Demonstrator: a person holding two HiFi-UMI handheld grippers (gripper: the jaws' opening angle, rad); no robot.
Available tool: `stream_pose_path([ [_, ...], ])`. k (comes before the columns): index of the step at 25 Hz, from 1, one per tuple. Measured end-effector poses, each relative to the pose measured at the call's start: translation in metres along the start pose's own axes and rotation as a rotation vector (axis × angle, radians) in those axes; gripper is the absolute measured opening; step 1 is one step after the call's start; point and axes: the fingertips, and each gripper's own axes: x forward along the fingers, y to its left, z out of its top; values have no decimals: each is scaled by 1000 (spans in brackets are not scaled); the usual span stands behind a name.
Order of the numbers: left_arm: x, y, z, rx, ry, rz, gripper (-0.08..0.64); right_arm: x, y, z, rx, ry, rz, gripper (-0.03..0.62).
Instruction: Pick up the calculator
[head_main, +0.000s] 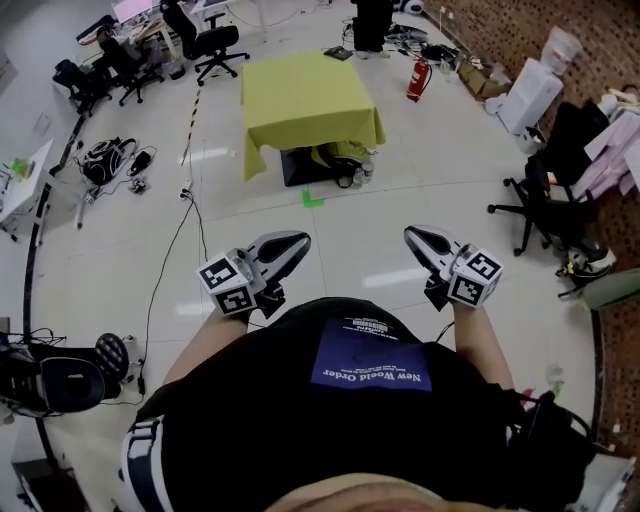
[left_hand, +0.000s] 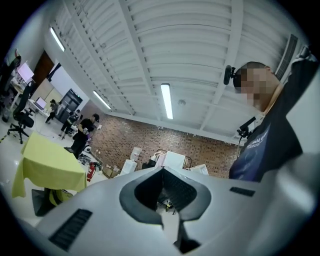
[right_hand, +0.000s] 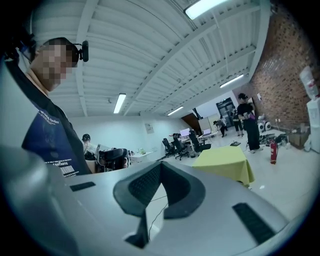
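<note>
No calculator can be made out in any view. A table with a yellow-green cloth (head_main: 305, 100) stands ahead on the white floor, and a small dark flat object (head_main: 338, 53) lies at its far edge, too small to identify. My left gripper (head_main: 300, 240) and right gripper (head_main: 412, 235) are held side by side in front of the person's chest, well short of the table. Both point forward, shut with nothing between the jaws. The left gripper view shows its shut jaws (left_hand: 162, 172) and the table (left_hand: 45, 165) at the left. The right gripper view shows its shut jaws (right_hand: 161, 165) and the table (right_hand: 225, 162) at the right.
A red fire extinguisher (head_main: 417, 80) stands right of the table, and a black box (head_main: 305, 165) sits beneath it. A green tape mark (head_main: 312, 198) is on the floor. Office chairs (head_main: 215, 45) stand at the back left, another chair (head_main: 545, 195) at the right. Cables (head_main: 165, 270) trail along the left.
</note>
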Motion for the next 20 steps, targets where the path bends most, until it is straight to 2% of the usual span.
stream_pose_path([
  [7, -19, 100, 54, 14, 15, -51, 6, 96, -30, 35, 13, -34, -50, -12],
  [11, -36, 154, 75, 11, 25, -63, 6, 148, -49, 42, 42, -55, -67, -12],
  [16, -30, 204, 78, -16, 25, -42, 6, 186, -81, 43, 54, -25, -49, -6],
  [20, -14, 238, 75, -27, 35, -8, 6, 201, -124, 45, 77, -28, -40, -6],
])
